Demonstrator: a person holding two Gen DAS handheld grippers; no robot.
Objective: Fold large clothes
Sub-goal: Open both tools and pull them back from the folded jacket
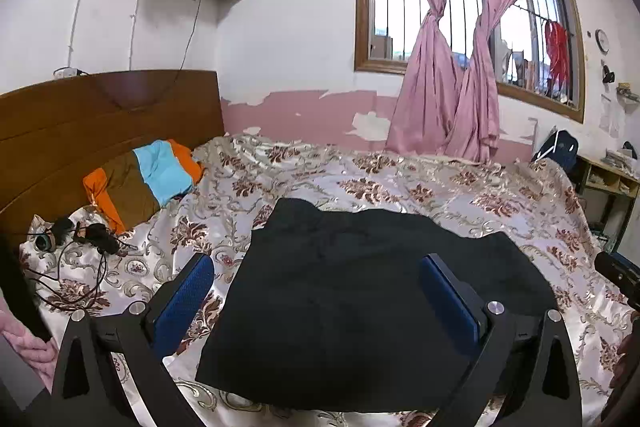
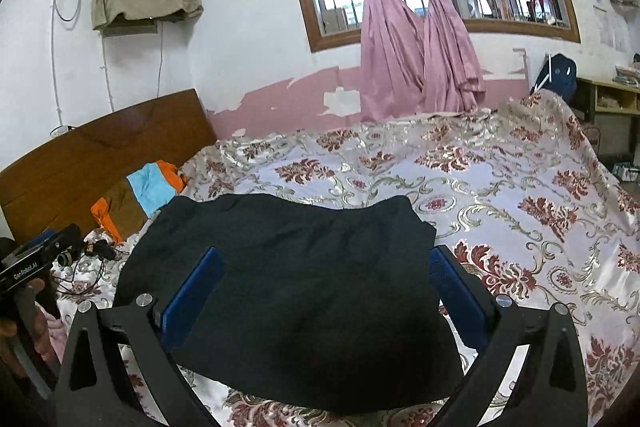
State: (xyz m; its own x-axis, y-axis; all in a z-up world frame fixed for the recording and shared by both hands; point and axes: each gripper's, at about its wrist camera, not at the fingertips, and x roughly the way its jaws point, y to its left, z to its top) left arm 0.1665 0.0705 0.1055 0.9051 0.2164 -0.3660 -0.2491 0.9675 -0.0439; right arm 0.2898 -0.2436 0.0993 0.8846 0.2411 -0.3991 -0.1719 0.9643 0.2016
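At lower centre of the frame, a dark garment (image 1: 360, 291) is laid folded on the bed (image 1: 460, 195) — both claws, left claw (image 1: 316, 291) and right claw (image 2: 326, 287), are held spread, empty — folding judged nearly done.

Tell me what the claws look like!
Each claw, left claw and right claw, has black frames with triangle cutouts, shiny silver bolts and two flat blue bumpy pads. The left claw's black body has white letters printed on it.

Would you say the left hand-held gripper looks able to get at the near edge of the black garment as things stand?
Probably yes. The left hand-held gripper is open above the black garment, which lies flat on the floral bedspread; nothing lies on it, and the cables sit well to the left.
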